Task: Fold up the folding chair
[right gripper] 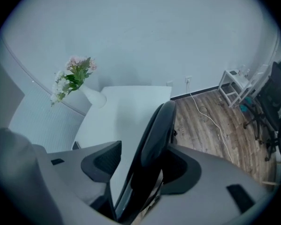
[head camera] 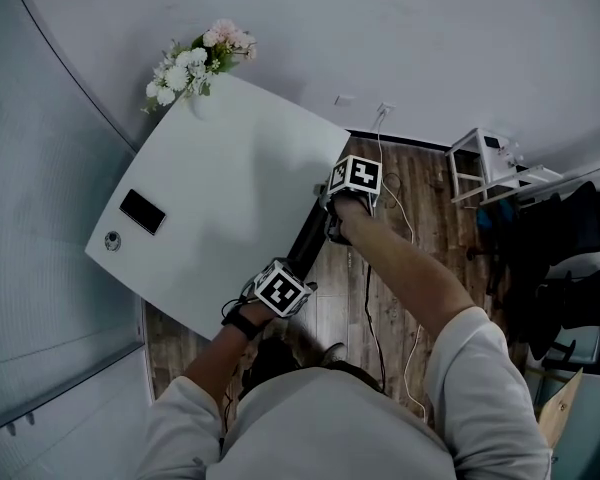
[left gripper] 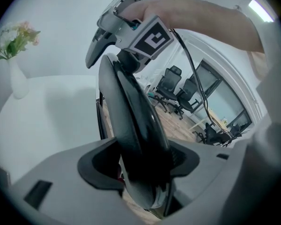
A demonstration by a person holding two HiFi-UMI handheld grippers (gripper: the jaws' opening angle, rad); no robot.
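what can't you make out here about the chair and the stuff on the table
The folding chair: the head view shows only a dark edge-on strip. Its legs and hinges lie under the person's arms, so whether it is fully folded is unclear.
The chair's lower end: in both gripper views it is cut off behind the left tool and the right tool.
The dark flat item and small round item on the white table: head view, too small to identify.

Folding chair [head camera: 306, 236] mostly out of sight
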